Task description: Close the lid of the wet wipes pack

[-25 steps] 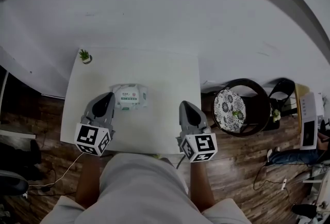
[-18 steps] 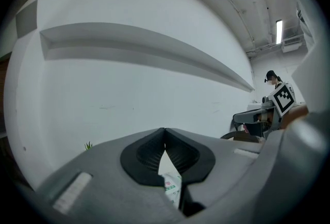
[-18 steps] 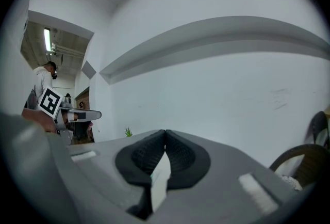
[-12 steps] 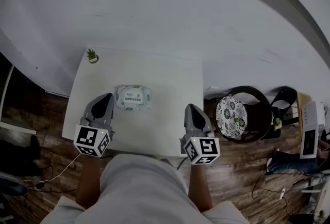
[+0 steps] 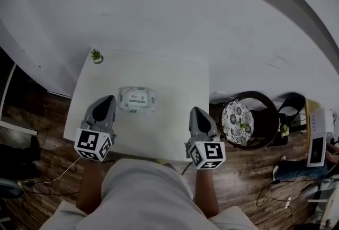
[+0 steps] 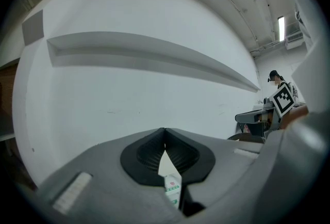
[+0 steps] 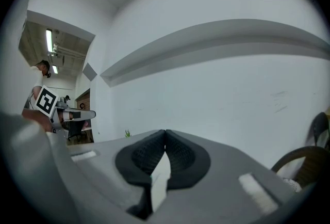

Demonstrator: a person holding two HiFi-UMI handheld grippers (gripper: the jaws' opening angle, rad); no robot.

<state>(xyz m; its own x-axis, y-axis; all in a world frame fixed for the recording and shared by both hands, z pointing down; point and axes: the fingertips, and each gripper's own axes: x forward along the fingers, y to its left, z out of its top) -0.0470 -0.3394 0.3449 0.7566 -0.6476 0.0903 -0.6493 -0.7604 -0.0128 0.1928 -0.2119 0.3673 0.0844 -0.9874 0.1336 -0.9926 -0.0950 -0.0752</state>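
Table [image 5: 177,83] beneath pack [image 5: 137,100]; floor [image 5: 45,117] seemingly wooden

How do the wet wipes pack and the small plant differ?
On the table, the wet wipes pack lies flat near the middle; the plant stands upright at the far left corner. The pack is larger and mostly white; the plant small and green. Both rest on it.

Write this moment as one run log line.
left gripper: shut, empty | right gripper: shut, empty | pack: on table, not held
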